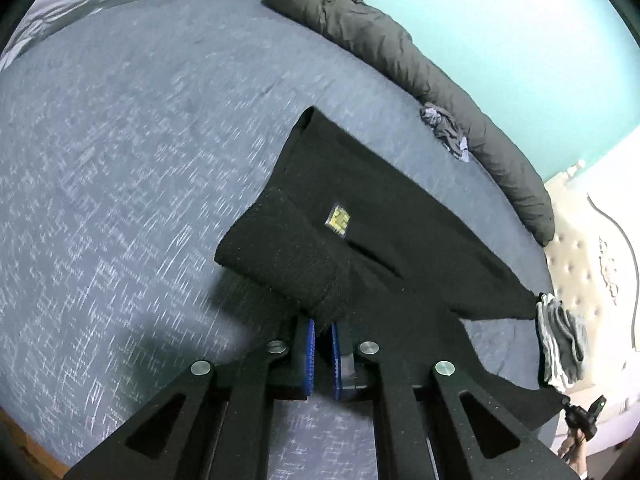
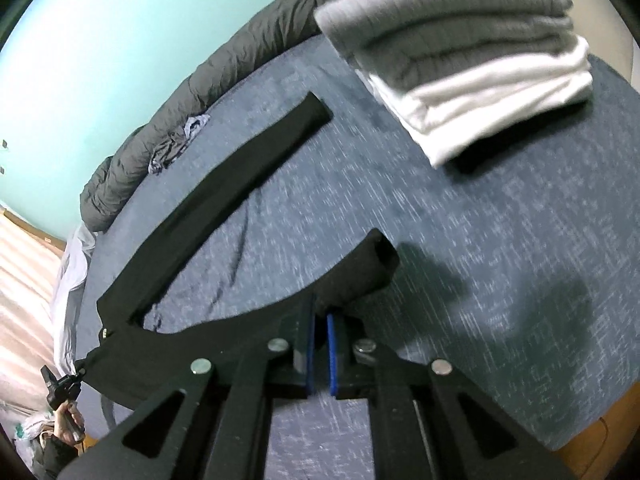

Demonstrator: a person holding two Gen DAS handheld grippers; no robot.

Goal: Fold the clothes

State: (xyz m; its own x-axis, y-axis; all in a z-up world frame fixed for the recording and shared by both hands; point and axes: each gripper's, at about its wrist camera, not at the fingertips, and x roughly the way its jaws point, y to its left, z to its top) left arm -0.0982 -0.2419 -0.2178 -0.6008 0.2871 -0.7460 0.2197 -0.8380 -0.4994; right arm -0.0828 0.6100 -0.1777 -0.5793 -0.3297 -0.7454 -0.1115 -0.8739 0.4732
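Black trousers (image 1: 384, 240) are held above the blue bed (image 1: 120, 160): waistband clamped in left tongs (image 1: 323, 330), one leg end clamped in right tongs (image 2: 319, 322). Folded stack (image 2: 460, 60) lies nearby.

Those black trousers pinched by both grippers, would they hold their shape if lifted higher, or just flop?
The black trousers would probably flop: the far leg lies limp and curved on the bed. The waistband looks thicker, so likely sags less. Probably light, since the left gripper and right gripper hold them by small pinches.
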